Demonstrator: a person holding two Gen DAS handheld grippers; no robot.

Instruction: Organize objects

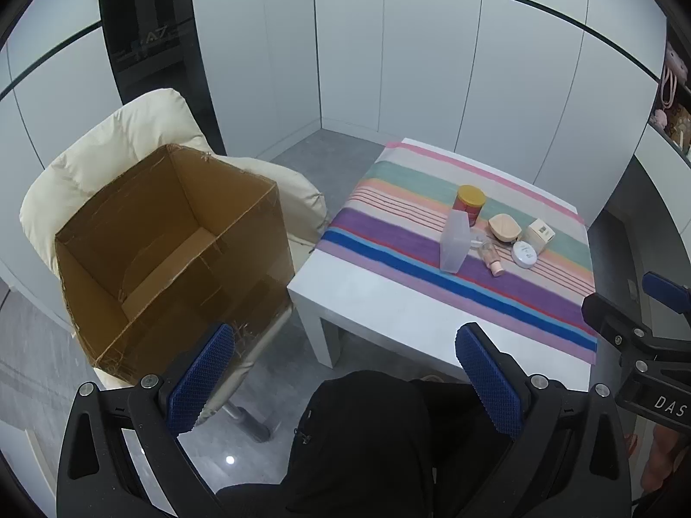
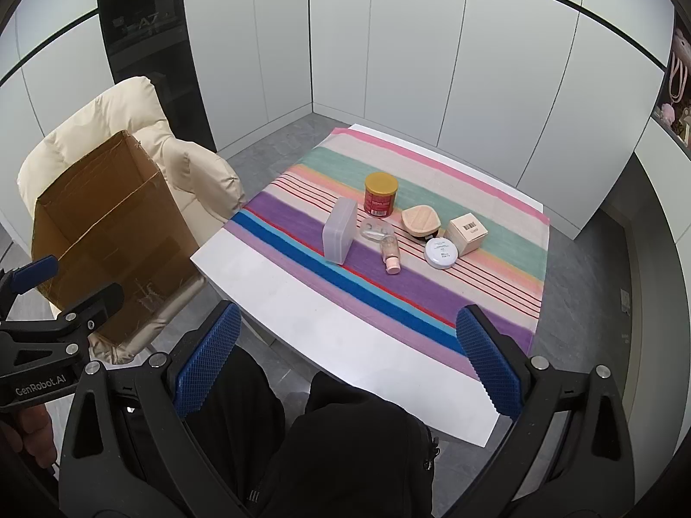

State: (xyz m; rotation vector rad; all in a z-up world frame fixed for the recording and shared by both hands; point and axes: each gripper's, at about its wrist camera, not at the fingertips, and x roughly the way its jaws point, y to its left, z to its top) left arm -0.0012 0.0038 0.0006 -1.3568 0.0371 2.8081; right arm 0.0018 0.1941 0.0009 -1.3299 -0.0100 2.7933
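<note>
Your left gripper [image 1: 345, 382] sits at the bottom of its frame with both blue pads spread wide and nothing between them; behind it are your dark-clothed knees [image 1: 367, 427]. Your right gripper [image 2: 347, 360] is the same, jaws parted and empty, low in its own view (each tool also shows at the edge of the other's frame).

Past the pads, the white table [image 2: 302, 315] runs from lower centre toward the upper right, with a striped cloth [image 2: 475, 302] covering its far part. Mid-frame on the cloth stands a frosted plastic case [image 2: 339, 235], upright on its edge. Just right of it a small pink-capped bottle [image 2: 391, 254] lies on its side, beside a clear round lid [image 2: 375, 228]. Further right lies a white round compact [image 2: 440, 254], touching or nearly touching a small beige carton [image 2: 466, 233]. Behind them sits a tan ribbed compact [image 2: 421, 221], and beyond that a red can with a yellow lid [image 2: 380, 194].

Left of the table, an open cardboard box [image 1: 172, 254] rests tilted on a cream padded chair [image 1: 112, 146]. White wall panels [image 2: 388, 64] fill the upper frame.
</note>
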